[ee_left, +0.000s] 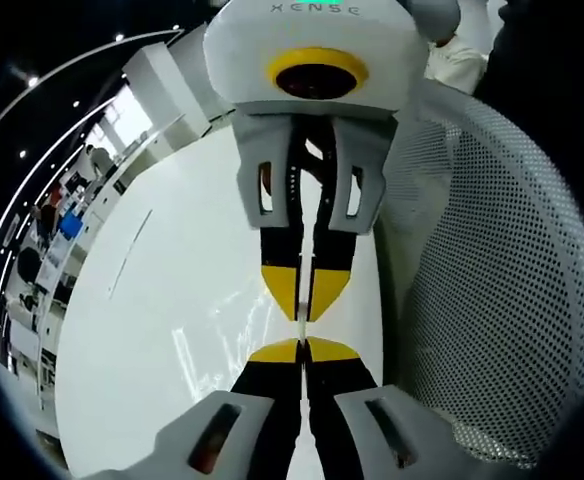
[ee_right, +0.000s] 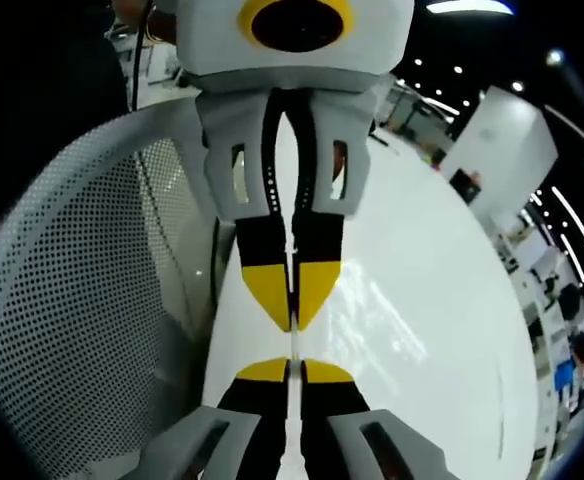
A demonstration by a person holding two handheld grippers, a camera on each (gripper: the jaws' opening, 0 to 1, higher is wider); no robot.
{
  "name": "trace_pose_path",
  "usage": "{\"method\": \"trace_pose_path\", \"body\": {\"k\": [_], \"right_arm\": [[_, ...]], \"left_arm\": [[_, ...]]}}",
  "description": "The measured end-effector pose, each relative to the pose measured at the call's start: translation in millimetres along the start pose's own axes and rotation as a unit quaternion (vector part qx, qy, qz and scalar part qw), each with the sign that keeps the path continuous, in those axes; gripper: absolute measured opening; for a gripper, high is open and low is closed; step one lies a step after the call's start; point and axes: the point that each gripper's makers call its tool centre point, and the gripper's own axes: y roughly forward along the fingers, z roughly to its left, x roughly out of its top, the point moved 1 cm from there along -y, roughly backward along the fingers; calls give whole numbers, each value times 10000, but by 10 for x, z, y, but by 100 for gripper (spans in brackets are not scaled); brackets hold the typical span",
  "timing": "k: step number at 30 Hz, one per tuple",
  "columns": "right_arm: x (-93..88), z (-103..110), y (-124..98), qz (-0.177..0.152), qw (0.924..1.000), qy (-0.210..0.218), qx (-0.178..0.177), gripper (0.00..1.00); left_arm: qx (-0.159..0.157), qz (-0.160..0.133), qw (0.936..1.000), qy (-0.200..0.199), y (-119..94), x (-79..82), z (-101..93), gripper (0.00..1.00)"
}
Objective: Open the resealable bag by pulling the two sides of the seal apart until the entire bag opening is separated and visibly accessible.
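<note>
The resealable bag (ee_left: 222, 335) is clear and hard to make out; faint glints of it lie over the white table, as they do in the right gripper view (ee_right: 372, 312). My left gripper (ee_left: 303, 352) rises from the bottom with its yellow-tipped jaws pressed together on a thin clear edge. My right gripper (ee_left: 300, 305) comes down from the top, tip to tip with it, jaws also closed on that edge. In the right gripper view my right gripper (ee_right: 290, 368) meets the left gripper (ee_right: 292, 315) the same way. The seal itself is hidden between the jaws.
A white table (ee_left: 162, 260) (ee_right: 452, 250) lies under both grippers. A white perforated mesh chair back (ee_left: 502, 280) (ee_right: 82, 290) curves close beside them. Office furniture and ceiling lights sit far off beyond the table's edge.
</note>
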Motion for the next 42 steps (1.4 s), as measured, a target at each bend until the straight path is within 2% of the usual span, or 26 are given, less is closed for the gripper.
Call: {"method": "trace_pose_path", "body": {"k": [9,20,33,37,42], "right_arm": [[15,-11,-26,7,10000,7,-30,0],[83,-10,-8,-38,9999,-91,-40,0],[91,42,12,-104,9998,-178,-6,0],[13,48,9,-24,9999,-155,-24,0],[5,56,-1,-21,9999,-110,-38,0]], "left_arm": [[-30,-94,9999,46,24,36,13,0],[-32,113,9995,277,85,8,-1,0],[-117,174,9997,88,62,-13,-44,0],[-151,144,9998,9,21,-30,-47,0],[-132,165,9998,57,-1,-19,-53,0]]}}
